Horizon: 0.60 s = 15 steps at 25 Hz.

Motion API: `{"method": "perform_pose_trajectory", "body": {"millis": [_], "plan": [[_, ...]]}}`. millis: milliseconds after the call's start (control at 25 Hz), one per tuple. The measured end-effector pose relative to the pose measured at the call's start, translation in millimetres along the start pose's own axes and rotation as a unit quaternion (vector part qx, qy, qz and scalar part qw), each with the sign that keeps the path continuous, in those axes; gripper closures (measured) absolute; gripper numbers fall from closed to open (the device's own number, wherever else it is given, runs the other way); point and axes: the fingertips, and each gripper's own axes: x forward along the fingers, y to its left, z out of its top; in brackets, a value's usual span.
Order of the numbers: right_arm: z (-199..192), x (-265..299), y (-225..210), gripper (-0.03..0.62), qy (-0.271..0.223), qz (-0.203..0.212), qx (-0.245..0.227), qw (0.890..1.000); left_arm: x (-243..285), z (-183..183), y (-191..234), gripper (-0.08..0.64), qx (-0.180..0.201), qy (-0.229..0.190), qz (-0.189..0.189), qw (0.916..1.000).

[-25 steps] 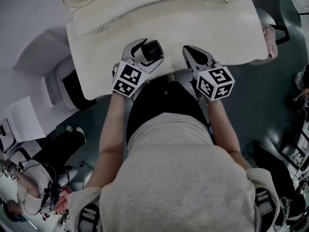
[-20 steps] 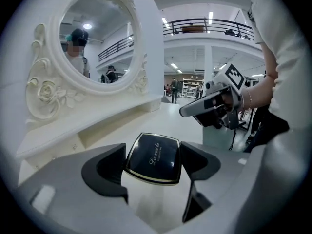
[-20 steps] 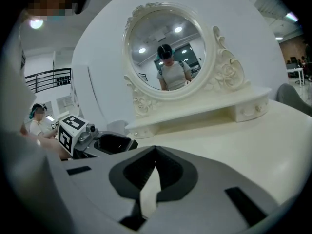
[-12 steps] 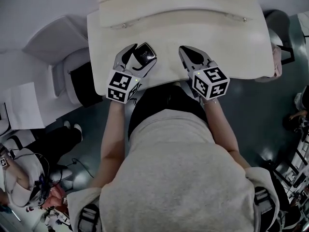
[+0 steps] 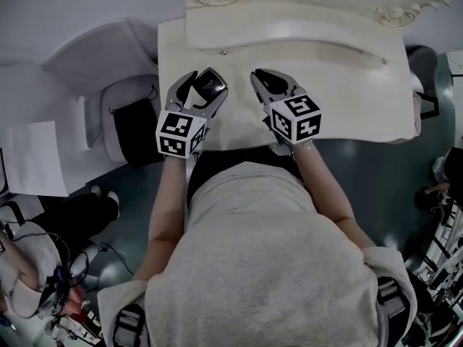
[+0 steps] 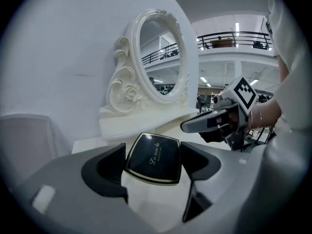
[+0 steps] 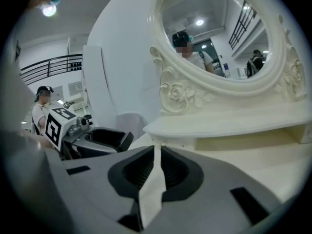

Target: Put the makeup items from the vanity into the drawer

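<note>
Cream-white and glossy, the vanity tabletop (image 5: 340, 100) fills the upper part of the head view, with a raised ledge (image 5: 289, 31) along its back edge and an ornate carved oval mirror (image 6: 158, 57) standing on that ledge. The left gripper (image 5: 205, 84) is over the front left part of the tabletop. Its jaws are set fairly wide and close on a black compact (image 6: 152, 159) with a thin gold rim and gold script on its lid. The compact lies flat between the two dark pads, with its lid facing up and one corner pointing towards the mirror. Whether its underside touches the tabletop or sits just above it cannot be told. The right gripper (image 5: 264, 78) is just beside the left one, near the middle of the front edge, and points towards the ledge. Its jaws are drawn almost together, leaving only a thin slit through which the pale tabletop shows, and nothing is held between them. The two grippers are close but apart, and each one appears at the edge of the other's view. Their black-and-white marker cubes (image 5: 177, 132) sit at the tabletop's front edge, with the person's bare forearms behind them. The person's grey shirt (image 5: 268, 266) takes up the lower half of the head view.
</note>
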Motion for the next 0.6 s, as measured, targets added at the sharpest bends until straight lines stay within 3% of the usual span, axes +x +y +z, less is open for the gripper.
{"method": "perform_pose_trajectory", "body": {"millis": [240,360,600], "plan": [[4,58,-3,0.578,0.013,-0.038,-0.014,0.999,-4,-2,39,0.204,-0.034,-0.019,0.006,0.9992],[-3,81,-5,0.494,0.029,-0.052,0.0,0.998,-6,-7,53,0.204,-0.043,-0.019,0.011,0.9989],[-20,114,-11,0.492,0.056,-0.076,0.021,0.995,-9,-12,69,0.204,-0.061,-0.024,0.005,0.9978]]}}
